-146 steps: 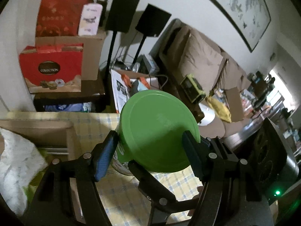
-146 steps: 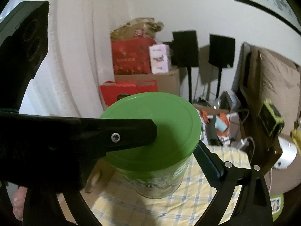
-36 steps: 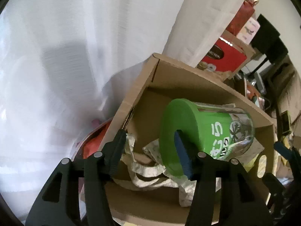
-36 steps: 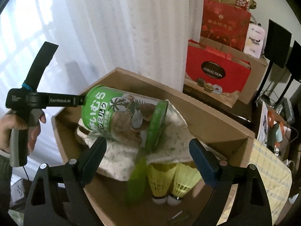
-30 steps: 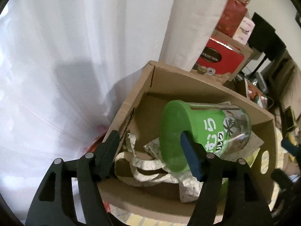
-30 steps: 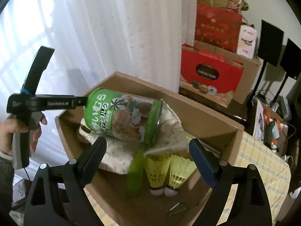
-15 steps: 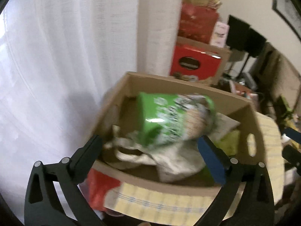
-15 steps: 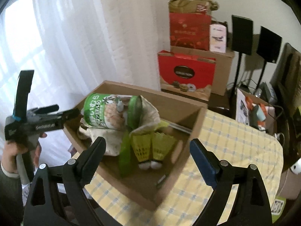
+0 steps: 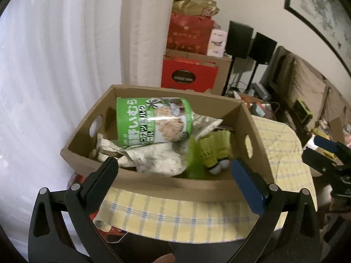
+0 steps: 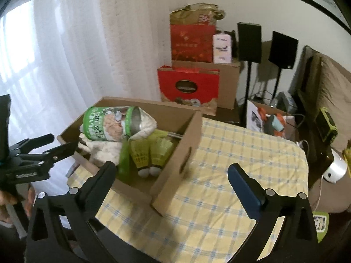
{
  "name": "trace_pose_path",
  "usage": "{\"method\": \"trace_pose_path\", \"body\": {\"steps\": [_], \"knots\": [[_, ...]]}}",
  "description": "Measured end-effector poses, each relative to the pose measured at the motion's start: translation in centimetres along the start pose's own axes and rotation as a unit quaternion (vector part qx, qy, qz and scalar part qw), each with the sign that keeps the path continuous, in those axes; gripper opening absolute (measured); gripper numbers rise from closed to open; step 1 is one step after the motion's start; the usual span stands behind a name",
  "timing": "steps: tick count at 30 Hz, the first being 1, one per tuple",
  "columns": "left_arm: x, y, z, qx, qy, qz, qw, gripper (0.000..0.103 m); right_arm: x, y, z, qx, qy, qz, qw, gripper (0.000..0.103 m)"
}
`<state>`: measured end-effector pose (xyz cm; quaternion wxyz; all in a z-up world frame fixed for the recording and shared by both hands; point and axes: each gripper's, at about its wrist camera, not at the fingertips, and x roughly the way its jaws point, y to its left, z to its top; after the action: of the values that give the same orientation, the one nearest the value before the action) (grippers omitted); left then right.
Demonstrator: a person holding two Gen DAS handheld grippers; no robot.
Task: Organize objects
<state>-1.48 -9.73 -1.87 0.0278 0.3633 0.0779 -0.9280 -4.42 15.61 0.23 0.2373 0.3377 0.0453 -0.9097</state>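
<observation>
A white curtain (image 9: pixel 54 76) hangs behind a desk (image 9: pixel 197 217) covered by a yellow checked cloth. In the left wrist view, a cardboard box (image 9: pixel 173 184) sits at the desk's left end. A green can (image 9: pixel 151 121) lies on its side inside, resting on a crumpled white bag (image 9: pixel 153 160), beside yellow shuttlecocks (image 9: pixel 216 151). The left gripper (image 9: pixel 174 175) hangs released and empty before the box's near wall.

In the right wrist view, the right gripper (image 10: pixel 171 175) is spread wide, holding nothing, above the desk's near edge. The can (image 10: pixel 109 123) lies in the box (image 10: pixel 175 171).
</observation>
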Motion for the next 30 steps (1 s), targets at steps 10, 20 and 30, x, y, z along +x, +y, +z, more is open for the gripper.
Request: {"method": "trace_pose_path", "body": {"steps": [10,20,30], "knots": [[-2.1,-3.8,-2.0,0.034,-0.005,-0.029,0.9990,0.103,-1.9,-2.5,-3.0,0.029,-0.002,-0.042,0.999,0.102],[-3.1,-8.5,-3.4,0.075,-0.003,-0.048,0.9960,0.103,-5.3,-4.8,-5.2,0.058,-0.014,-0.076,0.995,0.102],[-4.4,-10.2,-4.0,0.075,-0.012,-0.044,0.9961,0.103,-7.8,-4.7,-6.3,0.059,-0.032,-0.096,0.993,0.102]]}}
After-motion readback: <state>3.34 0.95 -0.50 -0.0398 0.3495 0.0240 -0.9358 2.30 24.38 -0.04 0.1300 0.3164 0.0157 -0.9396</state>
